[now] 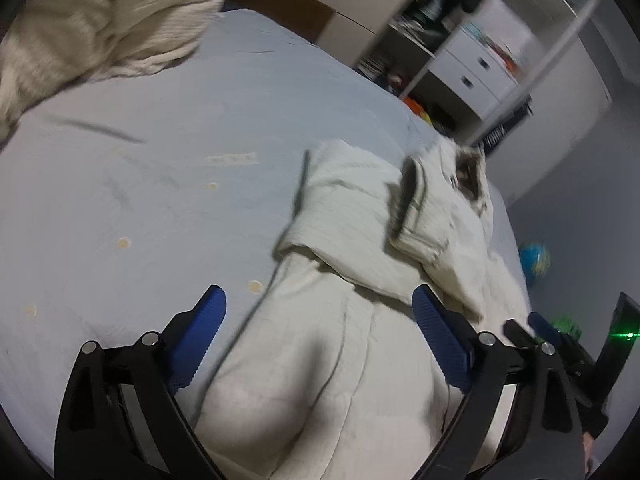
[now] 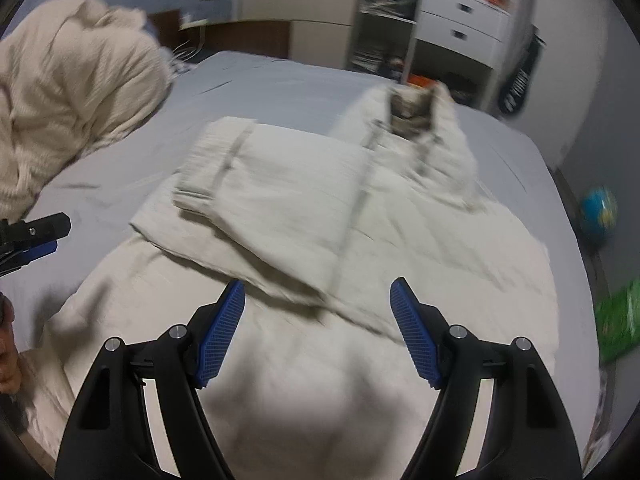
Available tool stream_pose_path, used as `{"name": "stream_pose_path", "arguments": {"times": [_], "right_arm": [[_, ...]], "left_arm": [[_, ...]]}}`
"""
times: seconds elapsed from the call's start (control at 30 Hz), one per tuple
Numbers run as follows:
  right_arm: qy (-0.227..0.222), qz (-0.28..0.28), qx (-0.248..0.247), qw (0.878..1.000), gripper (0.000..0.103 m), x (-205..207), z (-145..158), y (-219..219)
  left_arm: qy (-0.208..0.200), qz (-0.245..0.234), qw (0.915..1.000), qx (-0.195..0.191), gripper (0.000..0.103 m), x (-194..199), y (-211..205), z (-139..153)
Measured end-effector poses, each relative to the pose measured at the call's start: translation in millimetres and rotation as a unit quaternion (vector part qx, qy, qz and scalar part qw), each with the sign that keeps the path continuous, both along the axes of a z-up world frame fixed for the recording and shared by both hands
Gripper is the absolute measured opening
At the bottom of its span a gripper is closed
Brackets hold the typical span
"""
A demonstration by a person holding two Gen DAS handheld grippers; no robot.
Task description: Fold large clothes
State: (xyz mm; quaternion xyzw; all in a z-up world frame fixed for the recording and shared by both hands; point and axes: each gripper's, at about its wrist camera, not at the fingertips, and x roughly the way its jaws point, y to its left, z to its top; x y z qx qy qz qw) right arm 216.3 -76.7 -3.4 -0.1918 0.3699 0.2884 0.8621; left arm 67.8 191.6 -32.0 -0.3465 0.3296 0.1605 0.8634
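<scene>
The big cream jacket (image 2: 400,248) lies flat on the bed (image 2: 280,80); its sleeves look folded across at 12 o'clock, but the bottom half is not folded yet; the left gripper (image 1: 320,320) and right gripper (image 2: 318,320) are spread wide, holding nothing.

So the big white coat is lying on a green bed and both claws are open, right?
Almost. The big white coat does lie there, and the left claw and right claw are both open, but the bed sheet is pale blue-grey, not green. The right wrist view shows it.
</scene>
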Motion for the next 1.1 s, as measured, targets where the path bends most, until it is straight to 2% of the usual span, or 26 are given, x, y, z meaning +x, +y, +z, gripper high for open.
{"name": "stream_pose_path", "arguments": {"times": [0.13,0.37,0.6,0.63,0.7,0.73,0.77,0.87,0.97,1.1], "right_arm": [[-0.01,0.035,-0.034,0.999,0.071,0.9,-5.8,42.9],[-0.031,0.079,-0.089,0.992,0.071,2.8,-23.0,96.4],[-0.039,0.08,-0.137,0.987,0.071,20.9,-40.7,133.6],[-0.038,0.08,-0.139,0.986,0.067,23.8,-42.6,136.1],[-0.03,0.083,-0.127,0.988,0.045,26.8,-40.9,135.2],[-0.027,0.08,-0.118,0.989,0.029,28.9,-37.8,132.8],[-0.025,0.074,-0.106,0.991,0.019,31.5,-33.1,128.4],[-0.009,0.054,-0.055,0.997,0.016,42.7,-14.3,107.0],[0.004,0.011,0.011,1.0,0.015,57.9,10.5,70.9],[0.019,-0.057,0.085,0.995,0.015,75.6,33.1,11.2]], "left_arm": [[-0.008,0.029,0.9994,-0.019,0.092,-7.4,9.6,-2.7],[-0.013,0.026,0.9992,-0.029,0.093,-4.4,10.9,-5.3],[-0.027,0.039,0.9977,-0.048,0.093,-9.9,19.9,-9.8],[-0.026,0.041,0.9976,-0.049,0.093,-9.7,20.5,-10.1],[-0.023,0.04,0.9978,-0.048,0.093,-8.6,20.1,-10.7],[-0.022,0.038,0.998,-0.047,0.093,-7.5,19.2,-10.8],[-0.021,0.036,0.9981,-0.045,0.093,-6.4,18.1,-10.8],[-0.019,0.033,0.9983,-0.043,0.093,-5.3,17.4,-11.3],[-0.02,0.035,0.9982,-0.043,0.093,-6.2,17.3,-11.2],[-0.015,0.032,0.9987,-0.036,0.093,-4.4,15.2,-10.3]]}}
